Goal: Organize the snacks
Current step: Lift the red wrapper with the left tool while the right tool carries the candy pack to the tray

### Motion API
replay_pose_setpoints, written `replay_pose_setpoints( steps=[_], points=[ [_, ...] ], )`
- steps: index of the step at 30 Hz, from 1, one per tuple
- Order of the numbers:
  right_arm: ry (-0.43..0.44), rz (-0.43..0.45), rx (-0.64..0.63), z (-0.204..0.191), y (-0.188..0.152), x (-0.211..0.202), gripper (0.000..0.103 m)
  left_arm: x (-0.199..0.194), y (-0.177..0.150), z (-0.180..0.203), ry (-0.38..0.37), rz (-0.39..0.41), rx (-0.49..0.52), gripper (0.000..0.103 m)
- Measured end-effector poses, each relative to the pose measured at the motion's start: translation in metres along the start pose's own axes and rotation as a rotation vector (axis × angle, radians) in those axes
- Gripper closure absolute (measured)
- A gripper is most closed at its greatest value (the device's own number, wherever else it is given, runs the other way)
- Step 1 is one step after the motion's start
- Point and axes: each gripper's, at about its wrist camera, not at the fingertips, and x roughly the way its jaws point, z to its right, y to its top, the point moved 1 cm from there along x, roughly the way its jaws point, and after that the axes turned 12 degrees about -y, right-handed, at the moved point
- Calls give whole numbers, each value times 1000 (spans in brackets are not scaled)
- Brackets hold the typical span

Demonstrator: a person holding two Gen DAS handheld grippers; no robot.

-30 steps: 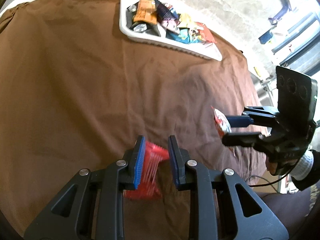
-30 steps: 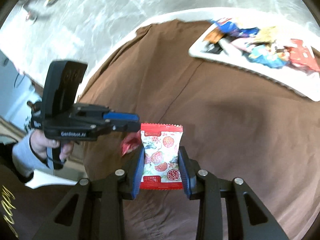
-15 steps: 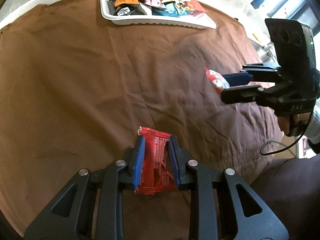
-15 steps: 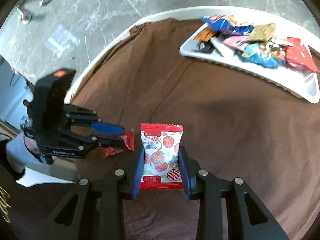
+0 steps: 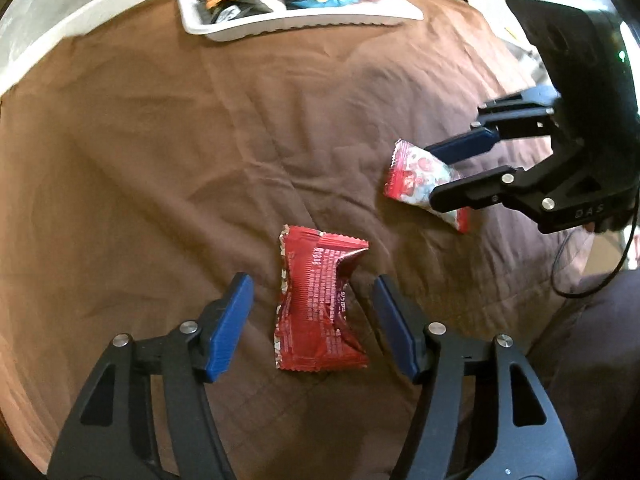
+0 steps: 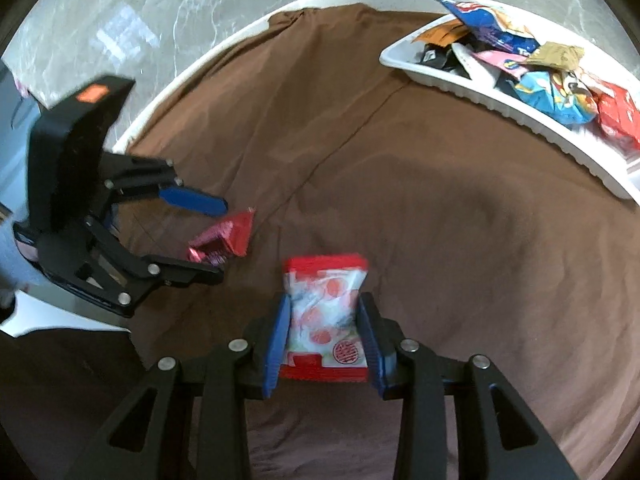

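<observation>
The left gripper point(image 5: 312, 312) is opening its jaws around a red snack packet point(image 5: 320, 304), which is lying flat on the brown tablecloth point(image 5: 160, 160), well short of the white tray point(image 5: 304, 24); the pads are standing clear of it, so it looks set down there on purpose. To its right, the right gripper point(image 6: 324, 336) is holding a white-and-red snack packet point(image 6: 324, 312) between jaws that are starting to ease apart, likely lowering it beside the first packet, far from the tray's mixed snack packets point(image 6: 532, 72).
</observation>
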Motion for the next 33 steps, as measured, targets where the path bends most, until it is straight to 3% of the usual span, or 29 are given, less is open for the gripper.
replay_pose_setpoints(
  steps=[7, 11, 12, 13, 17, 25, 33],
  points=[
    [-36, 12, -20, -10, -1, 3, 66, 5, -1, 10, 55, 2, 37, 43],
    [-14, 9, 15, -7, -3, 4, 69, 1, -2, 3, 83, 24, 17, 60],
    [-6, 8, 30, -6, -3, 4, 69, -1, -1, 1, 70, 36, -1, 70],
    [4, 9, 43, -3, -5, 1, 69, -4, -1, -2, 52, 48, -28, 71],
    [49, 11, 118, 6, -5, -1, 69, -8, -2, -8, 35, 68, -57, 72],
    [123, 41, 248, 29, -2, -11, 69, -29, 14, -22, -84, 160, -154, 74],
    [187, 97, 388, 64, 7, -28, 69, -46, 64, -35, -155, 235, -188, 74]
  ],
)
